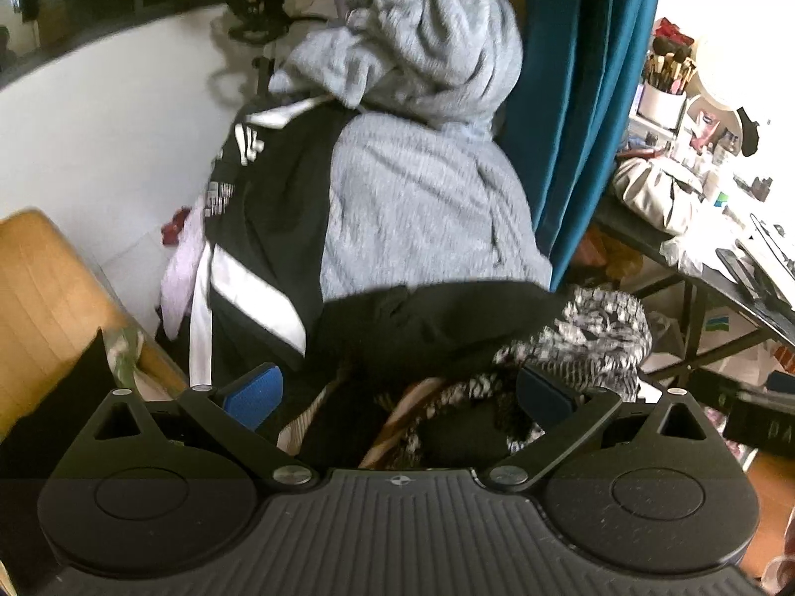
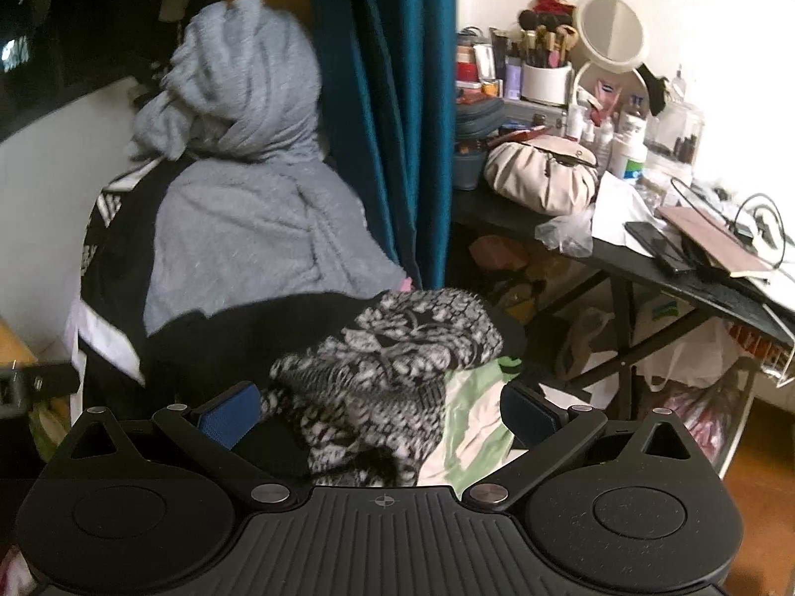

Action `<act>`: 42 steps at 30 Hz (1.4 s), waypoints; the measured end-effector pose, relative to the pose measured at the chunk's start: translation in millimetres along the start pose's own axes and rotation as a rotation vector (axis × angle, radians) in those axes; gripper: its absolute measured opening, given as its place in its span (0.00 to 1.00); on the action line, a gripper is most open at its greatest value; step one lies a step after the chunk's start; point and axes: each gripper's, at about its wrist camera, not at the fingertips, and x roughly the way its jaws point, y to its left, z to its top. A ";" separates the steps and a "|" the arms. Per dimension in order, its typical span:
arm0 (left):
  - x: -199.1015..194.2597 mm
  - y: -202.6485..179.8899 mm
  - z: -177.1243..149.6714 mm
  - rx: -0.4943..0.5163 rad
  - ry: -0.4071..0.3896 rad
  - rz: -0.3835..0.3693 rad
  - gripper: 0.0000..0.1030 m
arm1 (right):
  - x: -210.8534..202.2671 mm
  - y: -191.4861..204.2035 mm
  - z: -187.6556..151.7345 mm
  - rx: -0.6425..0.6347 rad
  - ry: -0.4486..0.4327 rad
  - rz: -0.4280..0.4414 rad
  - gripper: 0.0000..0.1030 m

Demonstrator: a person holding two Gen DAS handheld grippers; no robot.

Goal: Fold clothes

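Note:
A tall pile of clothes fills both views. On top lies a bunched grey fleece garment (image 1: 427, 44) (image 2: 238, 89), with a black garment bearing white stripes (image 1: 258, 228) (image 2: 109, 268) to its left. Below them a black garment (image 1: 437, 328) (image 2: 258, 337) drapes across, and a black-and-white patterned piece (image 1: 596, 337) (image 2: 397, 347) sits in front of it. My left gripper (image 1: 397, 392) is open, its blue pads wide apart above dark and striped cloth. My right gripper (image 2: 380, 409) is open too, hovering over the patterned piece and a green-and-white cloth (image 2: 472, 422). Neither holds anything.
A teal curtain (image 1: 586, 99) (image 2: 392, 114) hangs right of the pile. A black table (image 2: 646, 268) (image 1: 695, 258) at the right carries a cream bag (image 2: 541, 174), a round mirror (image 2: 611, 30), brushes, bottles and cables. A wooden surface (image 1: 44, 308) sits at the left, with a white wall behind.

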 end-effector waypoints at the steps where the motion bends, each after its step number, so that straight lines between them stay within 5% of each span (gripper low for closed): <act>1: -0.3 -4.2 1.9 0.004 -0.007 0.006 0.99 | 2.3 -4.4 4.3 0.009 -0.004 0.011 0.99; 18: 35.4 -42.9 16.8 -0.076 0.046 0.093 0.99 | 59.4 -33.7 49.8 -0.092 0.030 0.110 0.99; 28: 52.2 -33.8 23.9 -0.130 0.089 0.099 0.99 | 80.1 -42.0 53.3 -0.090 0.078 0.112 0.99; 42: 100.7 15.7 69.4 -0.031 0.099 -0.034 0.99 | 100.2 4.0 64.8 -0.012 0.076 -0.019 0.99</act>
